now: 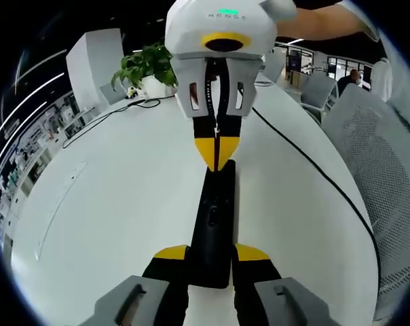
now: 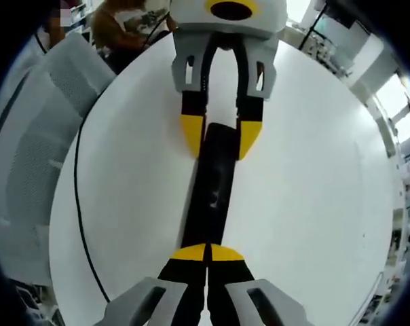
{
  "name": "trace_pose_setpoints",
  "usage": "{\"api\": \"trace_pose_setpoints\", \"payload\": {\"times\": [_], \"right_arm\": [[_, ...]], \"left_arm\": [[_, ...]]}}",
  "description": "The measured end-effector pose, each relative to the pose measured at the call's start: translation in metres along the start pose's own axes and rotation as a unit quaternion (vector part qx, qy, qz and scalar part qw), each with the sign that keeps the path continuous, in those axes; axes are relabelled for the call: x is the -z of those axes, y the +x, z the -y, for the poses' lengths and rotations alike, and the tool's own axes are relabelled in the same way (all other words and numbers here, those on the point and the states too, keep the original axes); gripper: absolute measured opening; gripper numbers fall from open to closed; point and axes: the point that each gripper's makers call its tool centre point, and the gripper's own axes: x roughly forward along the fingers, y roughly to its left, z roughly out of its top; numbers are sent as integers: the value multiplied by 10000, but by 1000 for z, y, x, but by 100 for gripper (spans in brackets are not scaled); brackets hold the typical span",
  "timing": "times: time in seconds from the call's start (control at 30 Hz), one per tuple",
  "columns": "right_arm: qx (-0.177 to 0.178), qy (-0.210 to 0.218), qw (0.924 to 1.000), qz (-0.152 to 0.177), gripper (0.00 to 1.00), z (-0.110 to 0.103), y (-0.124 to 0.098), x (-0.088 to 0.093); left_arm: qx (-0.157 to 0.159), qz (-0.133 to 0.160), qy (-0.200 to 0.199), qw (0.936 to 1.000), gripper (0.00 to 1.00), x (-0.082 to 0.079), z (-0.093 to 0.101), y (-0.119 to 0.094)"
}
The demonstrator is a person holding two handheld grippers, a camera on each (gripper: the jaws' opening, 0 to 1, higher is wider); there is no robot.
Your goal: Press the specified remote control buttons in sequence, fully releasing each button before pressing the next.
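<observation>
Lengthwise between the two grippers, a black remote control [image 1: 215,224] is seen lying flat on a white table [image 1: 117,204]. In the left gripper view, the left gripper [image 1: 212,257] is clamped across the near end of the remote control, one yellow-tipped jaw against each long side. At the far end, the right gripper [image 1: 217,155] is seen pointing back toward the camera, its jaws drawn together with no gap between the yellow tips, which meet the far end of the remote control; whether a button is pressed cannot be told. In the right gripper view, the same remote control [image 2: 214,190] runs straight ahead from the closed tips of the right gripper [image 2: 208,253], and the left gripper [image 2: 222,139] is seen at the far end, its jaws held on either side of the black body. A black cable [image 1: 313,170] is laid across the table to the right of the left gripper. A potted plant [image 1: 147,68] stands at the table's far edge, and a grey mesh chair [image 1: 381,170] is set beside the table.
</observation>
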Motion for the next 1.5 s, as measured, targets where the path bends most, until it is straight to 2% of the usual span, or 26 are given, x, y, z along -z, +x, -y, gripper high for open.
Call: {"api": "trace_pose_setpoints", "payload": {"times": [0.4, 0.63, 0.8, 1.13, 1.5], "right_arm": [[43, -32, 10000, -74, 0, 0, 0, 0], [98, 77, 9999, 41, 0, 0, -1, 1], [119, -54, 9999, 9, 0, -1, -1, 0], [193, 121, 9992, 334, 0, 2, -2, -1], [189, 16, 9993, 322, 0, 0, -12, -8]], "left_arm": [[-4, -11, 0, 10000, 23, 0, 0, 0], [-10, -32, 11, 10000, 23, -1, 1, 0], [-17, -54, 15, 10000, 23, -1, 1, 0], [-20, -50, 31, 10000, 23, 0, 1, 0], [-49, -68, 28, 10000, 23, 0, -1, -1]]}}
